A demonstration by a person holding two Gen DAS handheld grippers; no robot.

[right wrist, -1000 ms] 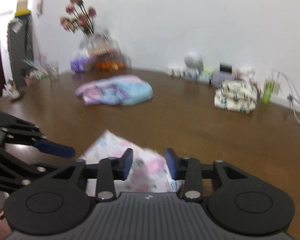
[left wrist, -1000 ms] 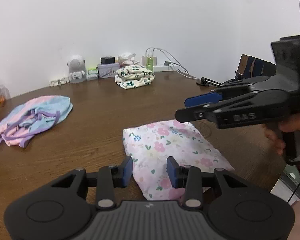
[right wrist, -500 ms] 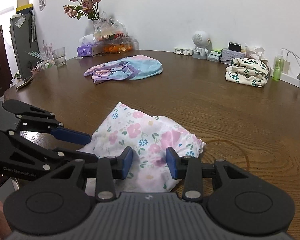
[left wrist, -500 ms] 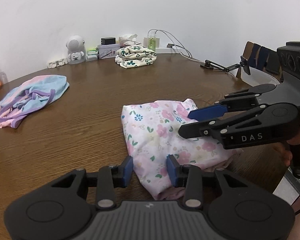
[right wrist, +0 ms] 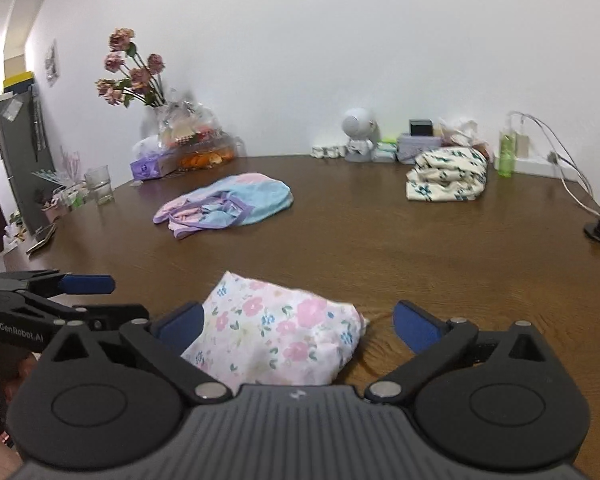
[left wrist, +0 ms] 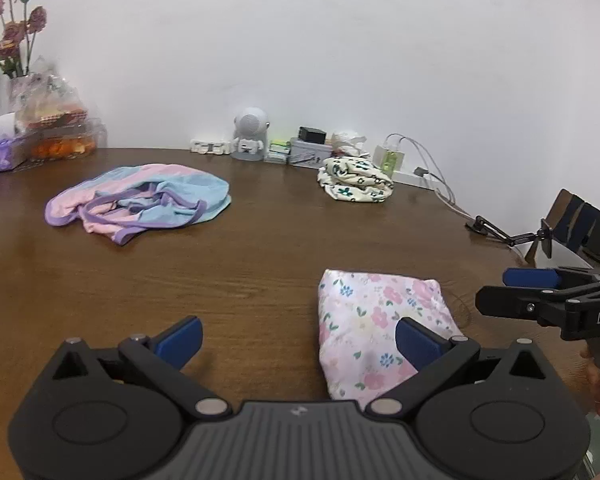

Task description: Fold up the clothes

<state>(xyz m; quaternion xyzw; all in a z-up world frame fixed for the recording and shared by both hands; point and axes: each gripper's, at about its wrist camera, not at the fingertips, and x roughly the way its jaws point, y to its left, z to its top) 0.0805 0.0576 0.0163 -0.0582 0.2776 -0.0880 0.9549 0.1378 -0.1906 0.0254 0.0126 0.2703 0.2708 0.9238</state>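
Floral cloth [right wrist: 276, 332] — near edge hidden behind the right gripper [right wrist: 296, 326] body.

A home, plainly a lived-in dining corner: a big brown wooden table [right wrist: 380, 240] against a bare white wall, a vase of dried roses [right wrist: 132, 68], a tissue box [right wrist: 150, 166] and wrapped fruit tray [right wrist: 204, 152], a drinking glass [right wrist: 99, 184], a little astronaut figure [left wrist: 251, 134], chargers trailing cables [left wrist: 432, 172], laundry scattered about.
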